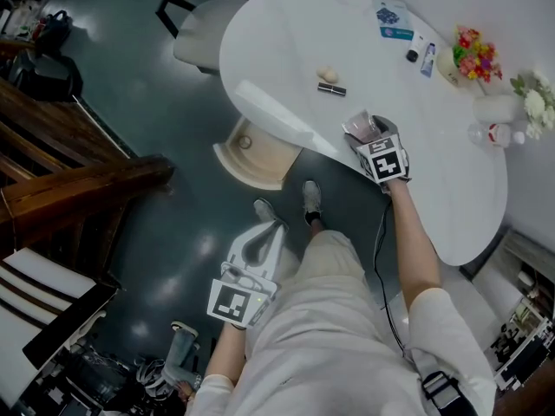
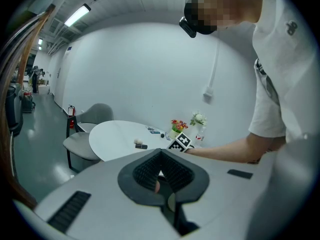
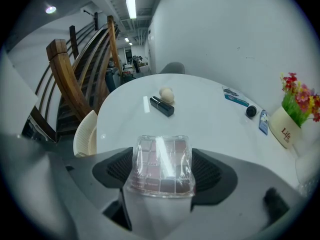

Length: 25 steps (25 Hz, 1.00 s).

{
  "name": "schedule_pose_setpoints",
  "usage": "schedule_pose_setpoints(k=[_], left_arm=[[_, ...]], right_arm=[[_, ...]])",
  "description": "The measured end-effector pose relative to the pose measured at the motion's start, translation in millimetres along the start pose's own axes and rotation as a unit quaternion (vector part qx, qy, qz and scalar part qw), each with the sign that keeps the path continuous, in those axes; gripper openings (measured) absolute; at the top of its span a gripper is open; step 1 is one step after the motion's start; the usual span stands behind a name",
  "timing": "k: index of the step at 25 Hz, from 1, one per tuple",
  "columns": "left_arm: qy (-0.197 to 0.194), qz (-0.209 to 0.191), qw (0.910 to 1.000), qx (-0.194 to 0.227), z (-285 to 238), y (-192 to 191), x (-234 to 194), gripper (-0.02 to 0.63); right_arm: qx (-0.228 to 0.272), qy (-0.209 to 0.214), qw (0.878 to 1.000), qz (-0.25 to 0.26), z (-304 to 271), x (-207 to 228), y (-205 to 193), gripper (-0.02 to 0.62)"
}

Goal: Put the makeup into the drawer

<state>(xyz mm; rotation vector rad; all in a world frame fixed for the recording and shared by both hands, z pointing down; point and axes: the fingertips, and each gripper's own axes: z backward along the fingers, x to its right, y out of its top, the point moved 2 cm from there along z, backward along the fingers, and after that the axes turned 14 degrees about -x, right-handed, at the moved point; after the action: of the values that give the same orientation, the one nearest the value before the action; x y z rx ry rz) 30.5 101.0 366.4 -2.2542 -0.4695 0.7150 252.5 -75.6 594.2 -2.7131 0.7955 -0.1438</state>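
Right gripper (image 1: 362, 131): you hold it over the near edge of the white bench (image 1: 286, 42), pointing toward the far side.
Right fingers (image 3: 112, 170): closed part-way onto the eyeshadow palette (image 3: 160, 165), one ribbed pad on each long side.
Eyeshadow palette: clear lid up and roughly level, with rows of pink and brown pans showing through. It sticks out past the fingertips. Whether it touches the bench cannot be told.
Left gripper (image 1: 270, 232): you hold it low beside your left leg, above the dark floor (image 1: 147, 102) and well apart from the bench.
Left fingers (image 2: 145, 171): tips together, nothing between the pads.
Lipstick (image 1: 331, 89): a black tube lying flat on the bench, beyond the palette and toward the left.
Sponge (image 1: 327, 74): beige and egg-shaped, just beside the lipstick on its far side.
Far right of bench: a flower pot (image 1: 473, 56) with a blue tube (image 1: 428, 59) and a small black cap (image 1: 412, 55) near it.
Chair (image 1: 204, 37): grey, at the far left edge of the bench.
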Motion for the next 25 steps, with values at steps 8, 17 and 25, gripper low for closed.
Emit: schedule_pose_setpoints(k=[8,17,25], left_arm=[[-0.008,0.0,1.0,0.0,7.3,-1.0,-11.1,0.009],[-0.01,0.003,0.9999,0.001,16.1,-5.4,-26.5,0.009],[-0.007,0.0,0.9998,0.018,41.9,-2.5,-51.8,0.009]], right_arm=[[0.008,-0.004,1.0,-0.002,1.8,-14.9,4.2,0.374],[0.031,-0.001,0.999,0.015,14.4,-39.3,33.8,0.374],[0.046,0.016,0.998,0.05,20.2,-99.7,74.9,0.374]])
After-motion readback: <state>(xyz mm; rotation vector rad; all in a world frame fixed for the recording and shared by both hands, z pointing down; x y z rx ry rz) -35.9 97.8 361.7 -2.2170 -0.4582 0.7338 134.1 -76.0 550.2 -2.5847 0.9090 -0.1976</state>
